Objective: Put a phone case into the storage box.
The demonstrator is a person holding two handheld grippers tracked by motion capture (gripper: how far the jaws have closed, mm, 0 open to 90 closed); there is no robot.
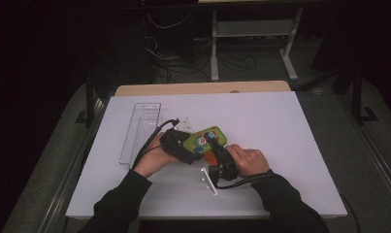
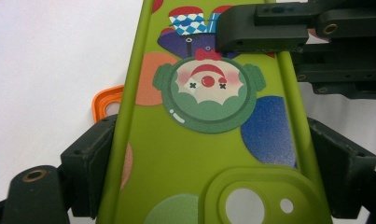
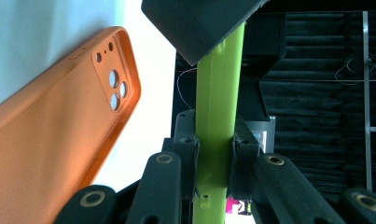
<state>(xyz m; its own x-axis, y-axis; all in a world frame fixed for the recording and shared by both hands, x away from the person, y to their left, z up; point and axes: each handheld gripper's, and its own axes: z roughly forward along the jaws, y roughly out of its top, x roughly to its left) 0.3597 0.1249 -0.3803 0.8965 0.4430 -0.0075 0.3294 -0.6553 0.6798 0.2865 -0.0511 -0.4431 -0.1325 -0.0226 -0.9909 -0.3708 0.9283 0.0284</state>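
Observation:
A green phone case (image 1: 208, 137) printed with a clown face is held above the white table by both grippers. My left gripper (image 1: 186, 145) spans its width near the camera cutout, and both pads (image 2: 90, 170) lie against the long edges of the green case (image 2: 199, 154). My right gripper (image 1: 215, 145) pinches the thin edge of the green case (image 3: 216, 93) at the opposite end, pads tight on it. The right gripper's jaw shows at the top right of the left gripper view. An orange phone case (image 3: 59, 140) lies flat on the table beneath, with one corner (image 2: 106, 100) peeking out.
A clear plastic tray (image 1: 142, 128) lies at the left of the white table (image 1: 280, 145). A small white piece (image 1: 185, 125) sits just behind the left gripper. A white strip (image 1: 208, 180) lies near the front edge. Dark floor, cables and a desk frame sit beyond the table.

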